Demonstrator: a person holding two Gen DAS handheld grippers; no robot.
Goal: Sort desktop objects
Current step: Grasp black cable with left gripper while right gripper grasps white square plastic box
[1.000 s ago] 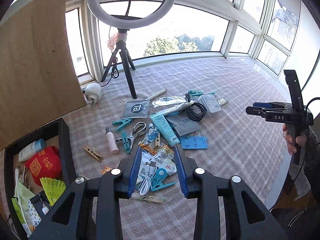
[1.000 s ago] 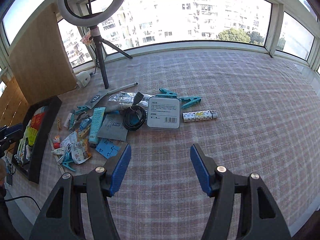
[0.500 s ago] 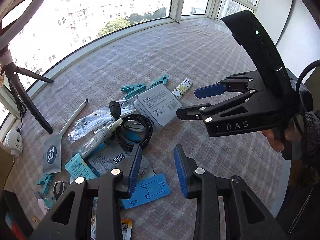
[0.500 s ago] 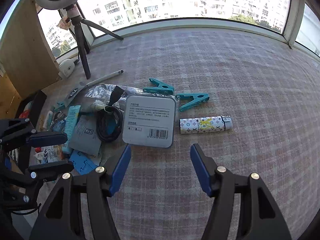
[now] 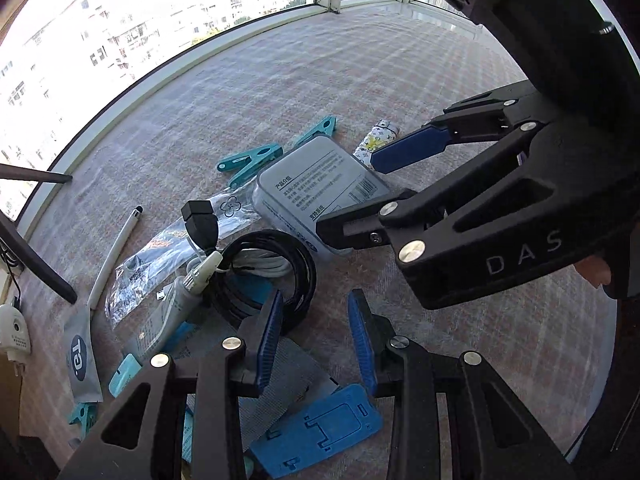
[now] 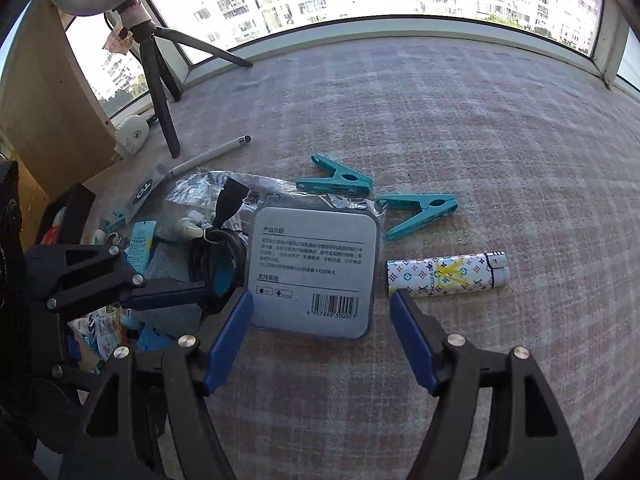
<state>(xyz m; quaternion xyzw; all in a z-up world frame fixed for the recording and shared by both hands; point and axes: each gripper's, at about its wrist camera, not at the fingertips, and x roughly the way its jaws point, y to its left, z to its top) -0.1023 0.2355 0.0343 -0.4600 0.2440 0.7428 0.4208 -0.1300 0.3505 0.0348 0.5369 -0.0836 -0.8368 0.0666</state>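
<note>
1. Left wrist view: left gripper hangs part-open and empty over the coiled black cable, likely lining up a pick from the clutter.
2. Right wrist view: right gripper, jaws opening and empty, frames the grey tin on the checked cloth, widening to span it.

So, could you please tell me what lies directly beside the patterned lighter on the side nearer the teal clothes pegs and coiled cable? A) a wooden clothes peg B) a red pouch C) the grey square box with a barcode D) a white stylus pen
C: in the right wrist view the grey square box lies just left of the patterned lighter.
</note>
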